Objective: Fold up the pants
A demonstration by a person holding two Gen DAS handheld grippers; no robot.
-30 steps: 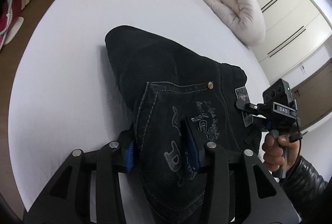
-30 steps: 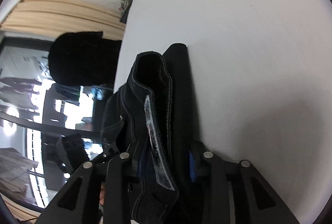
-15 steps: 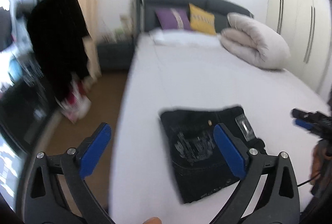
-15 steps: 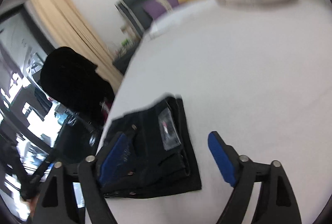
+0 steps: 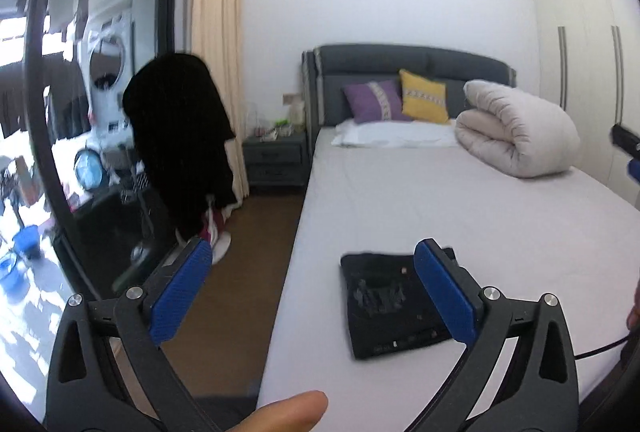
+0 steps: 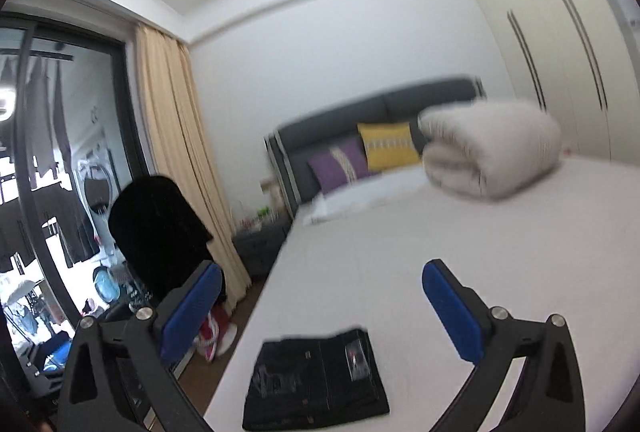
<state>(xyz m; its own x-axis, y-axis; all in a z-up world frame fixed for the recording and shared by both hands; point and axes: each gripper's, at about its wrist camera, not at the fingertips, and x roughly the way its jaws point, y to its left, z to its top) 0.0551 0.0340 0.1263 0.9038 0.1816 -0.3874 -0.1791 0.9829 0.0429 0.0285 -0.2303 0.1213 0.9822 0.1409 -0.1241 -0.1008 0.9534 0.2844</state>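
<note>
The black pants lie folded into a flat rectangle near the front left edge of the white bed. My left gripper hovers high above and behind them, open wide, nothing between its blue pads. In the right wrist view the pants lie below my right gripper, whose jaws are opening with nothing between them. A tip of the right gripper shows at the left wrist view's right edge.
A rolled beige duvet and purple and yellow cushions sit at the bed's head. Left of the bed are a wooden floor, a nightstand, a dark garment over a stand and a glass door. A wardrobe lines the right wall.
Both grippers let go of the pants, opened wide, and rose back away from the bed while tilting up towards level. The pants now lie folded on the sheet.
</note>
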